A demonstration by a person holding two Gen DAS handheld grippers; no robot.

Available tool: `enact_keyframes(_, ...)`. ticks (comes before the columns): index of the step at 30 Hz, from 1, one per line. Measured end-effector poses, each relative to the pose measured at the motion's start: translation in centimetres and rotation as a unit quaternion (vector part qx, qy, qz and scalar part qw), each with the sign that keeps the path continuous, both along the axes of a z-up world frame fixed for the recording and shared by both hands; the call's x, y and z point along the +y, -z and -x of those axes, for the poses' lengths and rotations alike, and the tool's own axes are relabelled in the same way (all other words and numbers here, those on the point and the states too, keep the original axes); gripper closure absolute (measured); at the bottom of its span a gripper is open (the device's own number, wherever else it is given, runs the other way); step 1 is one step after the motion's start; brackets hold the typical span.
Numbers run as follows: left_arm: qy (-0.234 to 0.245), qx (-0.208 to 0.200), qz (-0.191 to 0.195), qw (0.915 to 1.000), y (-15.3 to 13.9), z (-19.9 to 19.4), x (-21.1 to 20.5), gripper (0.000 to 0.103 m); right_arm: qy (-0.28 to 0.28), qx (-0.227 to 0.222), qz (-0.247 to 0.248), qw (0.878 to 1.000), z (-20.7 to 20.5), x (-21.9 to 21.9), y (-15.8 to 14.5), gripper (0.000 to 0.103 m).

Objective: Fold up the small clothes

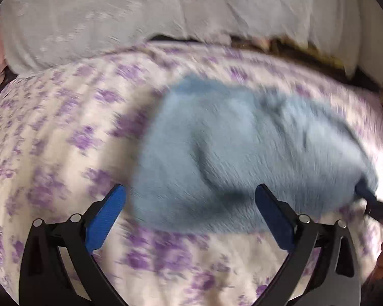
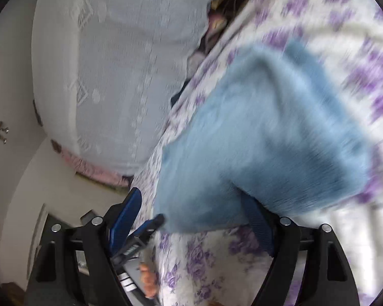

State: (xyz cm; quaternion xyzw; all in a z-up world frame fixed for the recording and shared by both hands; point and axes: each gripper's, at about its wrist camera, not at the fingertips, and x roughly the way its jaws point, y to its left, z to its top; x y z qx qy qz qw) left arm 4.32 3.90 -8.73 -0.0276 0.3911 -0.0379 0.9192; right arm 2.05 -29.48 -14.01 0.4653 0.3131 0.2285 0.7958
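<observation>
Your blue fleece garment [image 1: 242, 148] lies on the floral bedspread [image 1: 51, 132], centre-right in the left wrist view, its long axis running from the lower left up toward the right. Your left gripper [image 1: 189, 214] stands wide and empty just below its near edge. Your right gripper [image 2: 194, 219] is also spread wide, with the cloth draped over one finger [image 2: 258, 227] but unclamped, so it seems closer.

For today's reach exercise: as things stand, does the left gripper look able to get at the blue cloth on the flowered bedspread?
Probably yes. The left gripper is open right over the near edge of the blue cloth, which lies on the flowered bedspread, and nothing stands between them.
</observation>
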Motion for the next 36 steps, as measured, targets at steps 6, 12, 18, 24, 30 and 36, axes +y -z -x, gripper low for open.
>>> enact_keyframes(6,0.025,0.013,0.053,0.9982,-2.2,-4.8,-0.7,0.004,-0.089,-0.049,-0.020,0.995,-4.7,5.1,-3.7,0.012)
enact_keyframes(12,0.002,0.030,-0.053,0.9982,1.2,-9.2,-3.3,0.004,-0.084,0.005,-0.058,0.995,-10.6,7.2,-0.1,0.017)
enact_keyframes(18,-0.025,0.062,0.039,0.9970,2.8,-10.3,2.0,0.004,0.019,0.000,0.059,0.998,-9.8,1.9,-1.3,0.026)
enact_keyframes(24,-0.063,0.068,0.099,0.9908,2.4,-8.7,5.8,0.005,0.091,-0.011,0.117,0.989,-6.8,0.2,-3.7,0.019)
enact_keyframes(30,-0.030,0.061,0.130,0.9891,1.2,-4.8,5.2,0.005,0.088,-0.072,0.266,0.957,-2.8,3.4,-7.2,0.016)
enact_keyframes(36,0.000,0.070,0.189,0.9794,1.7,0.3,3.7,0.005,0.082,-0.053,0.335,0.937,-1.6,5.4,-5.6,0.015)
